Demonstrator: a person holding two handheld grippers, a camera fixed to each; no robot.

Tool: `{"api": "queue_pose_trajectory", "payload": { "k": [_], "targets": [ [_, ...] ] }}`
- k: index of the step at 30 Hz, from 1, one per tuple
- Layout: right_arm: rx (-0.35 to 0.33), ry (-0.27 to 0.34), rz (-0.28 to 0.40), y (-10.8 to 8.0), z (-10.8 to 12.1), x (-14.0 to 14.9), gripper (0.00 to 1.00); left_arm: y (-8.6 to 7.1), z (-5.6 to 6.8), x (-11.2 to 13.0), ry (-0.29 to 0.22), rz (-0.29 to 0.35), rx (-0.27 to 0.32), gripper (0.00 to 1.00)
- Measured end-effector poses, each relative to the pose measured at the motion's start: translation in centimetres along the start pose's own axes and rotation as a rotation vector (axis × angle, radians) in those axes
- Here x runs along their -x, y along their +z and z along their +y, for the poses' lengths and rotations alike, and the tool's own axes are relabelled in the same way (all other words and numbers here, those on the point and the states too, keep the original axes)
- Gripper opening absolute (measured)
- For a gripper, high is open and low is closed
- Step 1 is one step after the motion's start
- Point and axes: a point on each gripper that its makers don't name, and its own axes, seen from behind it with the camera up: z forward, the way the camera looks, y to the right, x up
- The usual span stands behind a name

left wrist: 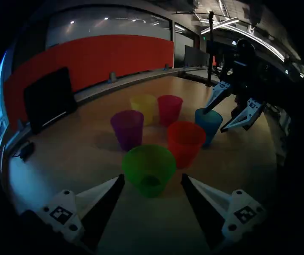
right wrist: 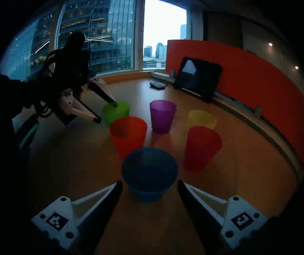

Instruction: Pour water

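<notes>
Left gripper view: left gripper [left wrist: 152, 176] spread wide, its 2 fingers flanking the green cup [left wrist: 148, 170] without pressing on it; a gap showed on each side. 6 cups stood upright in a tight cluster on the wooden table [left wrist: 245, 161]: green nearest, then purple cup [left wrist: 127, 128] and red cup [left wrist: 185, 142], with yellow cup [left wrist: 144, 107], pink cup [left wrist: 169, 109] and blue cup [left wrist: 208, 124] behind. Right gripper [left wrist: 213, 120] across the cluster, also spread, 1 finger by the blue cup's rim, the other off to its side.

Right gripper view: right gripper [right wrist: 149, 183] wide apart, the blue cup [right wrist: 150, 173] sitting between its fingertips, not clamped. Left gripper [right wrist: 106, 112] seen beyond, straddling the green cup [right wrist: 116, 112].

Water: could not tell whether any cup held some — interiors too dim.

Progress, as judged: barely begun. Each gripper was lined up on a cup, but neither had closed and no cup was lifted or tilted. Left to do — grasp, raise 1 cup, pour into another, set down.
</notes>
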Motion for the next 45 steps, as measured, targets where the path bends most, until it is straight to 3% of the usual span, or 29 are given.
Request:
{"api": "queue_pose_trajectory", "payload": {
  "k": [8, 23, 26, 30, 45],
  "targets": [
    [-0.014, 0.001, -0.001, 1.2, 0.1, -0.3, 1.0, 1.3, 0.0, -0.6, 0.006, -0.005, 0.015, 1.0],
    [-0.017, -0.001, 0.001, 1.2, 0.5, -0.3, 1.0, 2.9, -0.1, -0.9, 0.016, -0.02, 0.02, 1.0],
    [-0.016, -0.002, 0.002, 1.2, 0.4, -0.3, 1.0, 3.0, -0.2, -1.0, 0.019, -0.026, 0.014, 0.99],
    [-0.017, -0.001, 0.003, 1.3, 0.4, -0.4, 1.0, 3.2, -0.4, -1.1, 0.023, -0.028, 0.002, 0.88],
    [-0.021, 0.004, 0.008, 1.8, 0.2, -0.5, 1.0, 2.5, -0.4, -1.8, 0.026, -0.01, 0.001, 0.88]
  ]
}}
